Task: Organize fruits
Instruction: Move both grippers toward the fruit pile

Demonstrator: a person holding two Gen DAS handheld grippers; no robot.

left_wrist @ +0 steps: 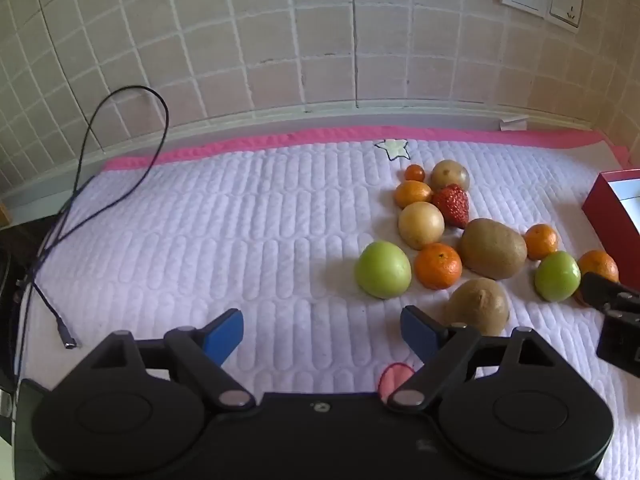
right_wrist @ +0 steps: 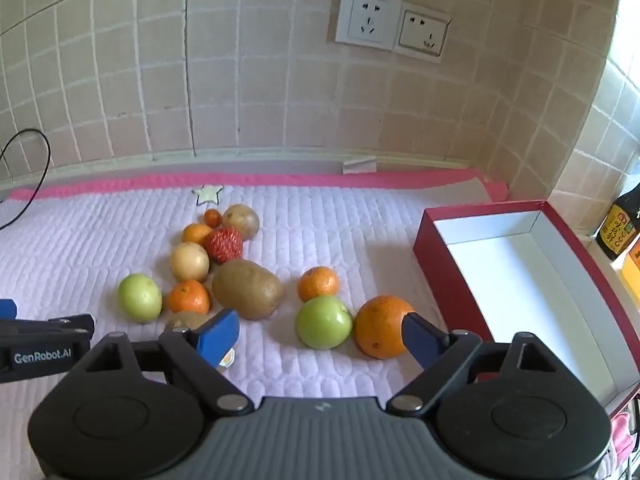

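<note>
Both handheld claws stand wide apart and hold nothing. The right gripper (right_wrist: 320, 340) hovers low over the quilted mat (right_wrist: 80, 240) on the counter, its jaws roughly framing a green apple (right_wrist: 323, 322) and a large orange (right_wrist: 380, 326) that sit touching each other near the mat's right edge. The left gripper (left_wrist: 322, 334) hangs back toward the near edge, with a kiwi (left_wrist: 478, 306) just beside its right finger. The rest of the fruit lies in a loose cluster toward the middle of the mat: a second green apple (right_wrist: 140, 297), small oranges, a big brown kiwi (right_wrist: 248, 289), pale round fruits and a red bumpy one (right_wrist: 224, 245). An empty red box (right_wrist: 432, 256) with a white inside waits at the right edge. The likely trouble: closing on two round fruits at once could squeeze one out and send it rolling, perhaps against the box wall or into its neighbours. A dark bottle (right_wrist: 618, 228) stands beyond the box, and a black cable (left_wrist: 80, 184) trails over the mat's left side.
</note>
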